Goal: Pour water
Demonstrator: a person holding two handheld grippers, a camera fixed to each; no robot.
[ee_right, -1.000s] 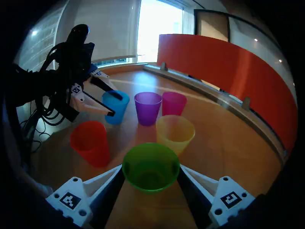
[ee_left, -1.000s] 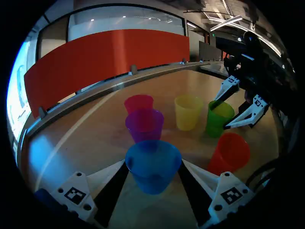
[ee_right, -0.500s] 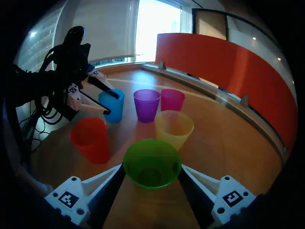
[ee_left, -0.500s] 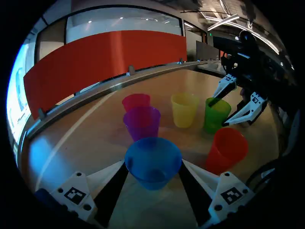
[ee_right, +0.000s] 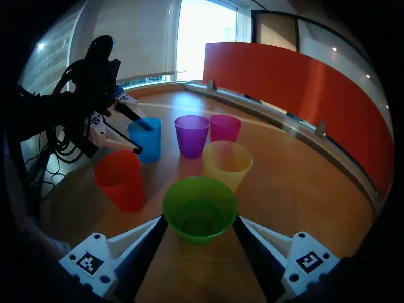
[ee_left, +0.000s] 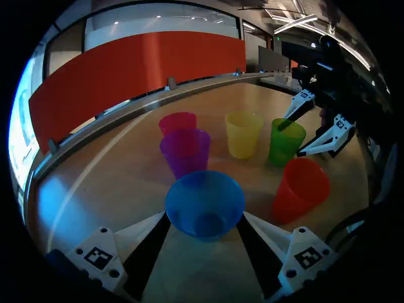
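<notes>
Grasp step, it seems: left gripper (ee_left: 203, 218) pinches blue cup (ee_left: 204, 199), right gripper (ee_right: 199, 220) green cup (ee_right: 200, 202); next, probably lift 1 and tilt it over the other.

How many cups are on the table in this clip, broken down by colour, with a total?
blue cup: 1
purple cup: 1
pink cup: 1
yellow cup: 1
green cup: 1
red cup: 1
Total: 6 cups
</notes>
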